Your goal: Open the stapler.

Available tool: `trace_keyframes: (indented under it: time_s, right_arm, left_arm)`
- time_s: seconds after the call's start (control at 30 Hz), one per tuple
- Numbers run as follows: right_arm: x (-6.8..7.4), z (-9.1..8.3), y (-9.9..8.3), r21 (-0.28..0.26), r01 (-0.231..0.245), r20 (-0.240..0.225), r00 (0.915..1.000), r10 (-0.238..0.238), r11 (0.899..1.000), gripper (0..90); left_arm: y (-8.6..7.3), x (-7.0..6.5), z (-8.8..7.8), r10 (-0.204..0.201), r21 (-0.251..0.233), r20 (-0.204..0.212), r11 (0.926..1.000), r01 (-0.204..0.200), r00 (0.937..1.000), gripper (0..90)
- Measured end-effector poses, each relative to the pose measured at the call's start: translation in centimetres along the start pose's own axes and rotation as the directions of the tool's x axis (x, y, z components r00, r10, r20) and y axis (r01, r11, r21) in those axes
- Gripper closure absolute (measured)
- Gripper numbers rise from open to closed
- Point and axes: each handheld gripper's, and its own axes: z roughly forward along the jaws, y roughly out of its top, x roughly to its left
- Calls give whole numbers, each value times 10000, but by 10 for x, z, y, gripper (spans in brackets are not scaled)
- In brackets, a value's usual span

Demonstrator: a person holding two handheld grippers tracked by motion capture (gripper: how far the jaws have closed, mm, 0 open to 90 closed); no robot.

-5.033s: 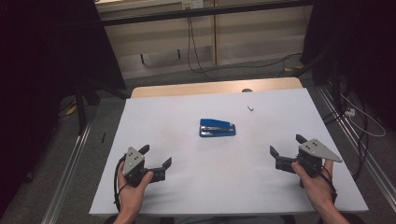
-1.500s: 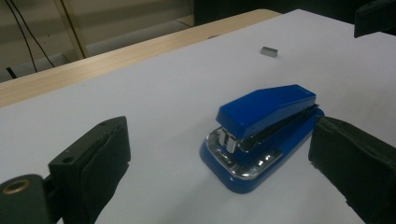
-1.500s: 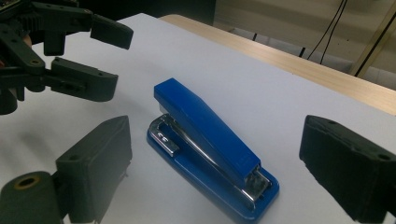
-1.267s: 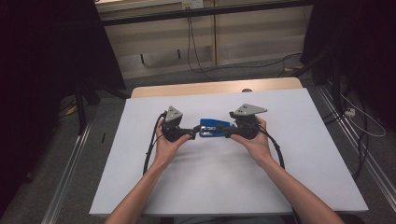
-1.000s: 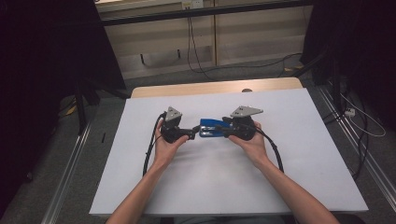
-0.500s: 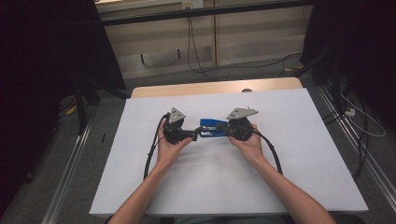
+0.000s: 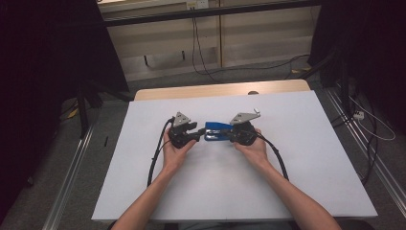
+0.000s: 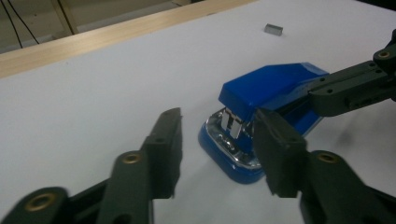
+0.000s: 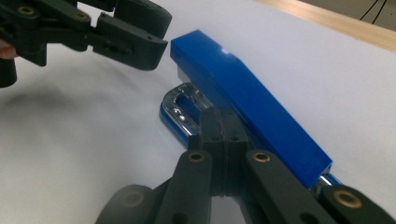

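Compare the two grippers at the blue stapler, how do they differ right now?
The left gripper has its jaws apart at the stapler's open front end, having just been closing; the right gripper is shut, jaws pressed together beside the stapler's body. The left comes from the front end, the right from the rear. Both have black jaws and sit low over the white table.

Dim surroundings, evenly lit sheet (near fingers blurred).

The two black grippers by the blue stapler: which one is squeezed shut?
The right gripper, at the blue stapler's hinged back end: its jaws meet with no gap. The left gripper has a gap between its jaws.
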Motion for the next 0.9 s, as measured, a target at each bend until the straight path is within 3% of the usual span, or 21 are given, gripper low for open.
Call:
trace_keyframes:
  time_s: [0.1,0.13,0.27,0.33,0.4,0.9]
  right_arm:
    - [1,3,-2,180,130,-32,9999,-130,9998,900]
    - [2,5,-2,239,157,-41,9999,-156,9996,900]
    - [2,7,-3,308,137,-33,9999,-136,9994,900]
    - [2,9,-2,407,120,32,9999,-122,9991,900]
    - [2,10,-2,482,155,72,9998,-159,9987,900]
    - [3,17,-3,825,21,145,9999,-33,9966,900]
  left_arm:
    - [-2,0,1,47,77,-79,10000,-46,10000,695]
    - [-2,1,0,51,16,-80,10000,-51,10000,778]
    - [-2,2,1,38,-129,-17,9999,-38,10000,829]
    - [-3,3,2,32,34,-21,10000,-32,10000,900]
    - [-4,4,3,-88,79,-24,9999,88,10000,900]
    - [-2,-3,10,130,309,174,9994,-135,9998,900]
